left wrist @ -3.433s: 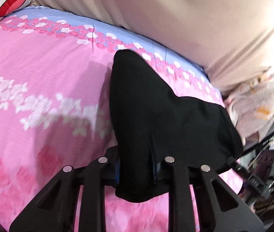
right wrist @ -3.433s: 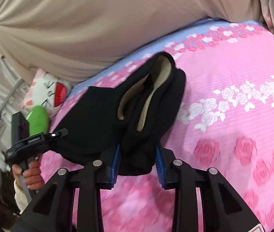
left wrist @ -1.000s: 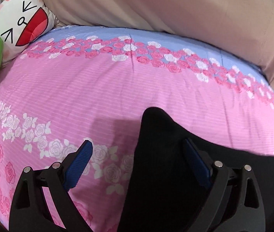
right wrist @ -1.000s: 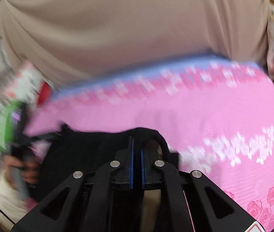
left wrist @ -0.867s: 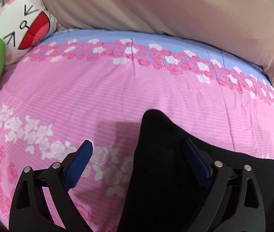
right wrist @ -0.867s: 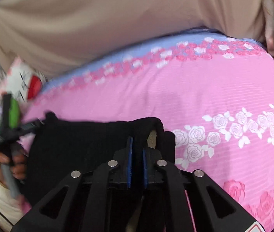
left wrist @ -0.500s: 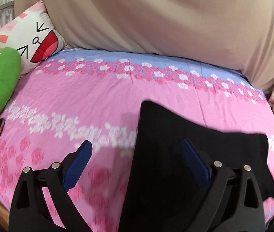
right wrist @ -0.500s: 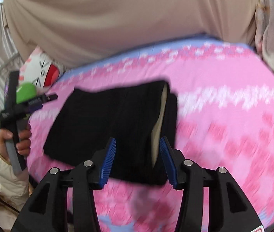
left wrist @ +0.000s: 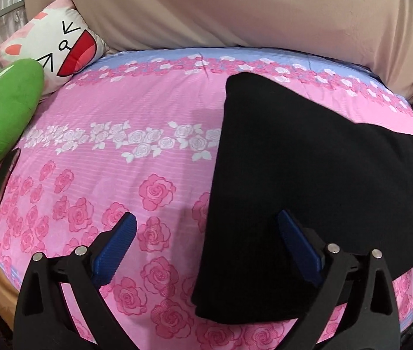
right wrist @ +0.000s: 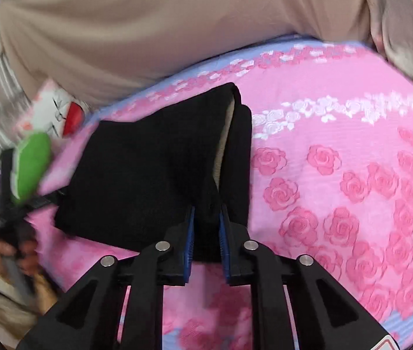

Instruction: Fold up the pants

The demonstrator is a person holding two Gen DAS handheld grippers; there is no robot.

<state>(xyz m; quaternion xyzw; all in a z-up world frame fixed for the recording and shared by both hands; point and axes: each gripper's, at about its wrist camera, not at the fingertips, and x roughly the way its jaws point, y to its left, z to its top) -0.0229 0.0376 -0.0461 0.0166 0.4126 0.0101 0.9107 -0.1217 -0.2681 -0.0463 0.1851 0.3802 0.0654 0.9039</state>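
lying folded on the pink rose-print bedsheet (left wrist: 148, 110), the black pants (left wrist: 308, 157) form a compact slab toward the right side of my left wrist view, with their near edge close to the front edge of the bed. my left gripper (left wrist: 206, 250) stands wide open: its left pad is over bare sheet, its right pad over the black cloth, and neither presses on anything. at the far left of that view a green plush cushion (left wrist: 5, 116) leans beside a white cartoon-face pillow (left wrist: 51, 46), and a dark flat phone-like object (left wrist: 0, 183) lies on the sheet just below the cushion. a beige drape (left wrist: 235, 8) closes off the far side of the bed.

from my right wrist view, the pants (right wrist: 153, 169) show a pale lining in the gap along their folded right edge. my right gripper (right wrist: 206, 233) is closing, its blue pads (right wrist: 190, 233) set narrowly on either side of a ridge of the black fabric at the near edge, and that fabric sits between them. i cannot tell for certain how firmly the pads bite. the left of this view is blurred; my left gripper (right wrist: 22, 213) shows there as a dark shape held in a hand (right wrist: 10, 250).
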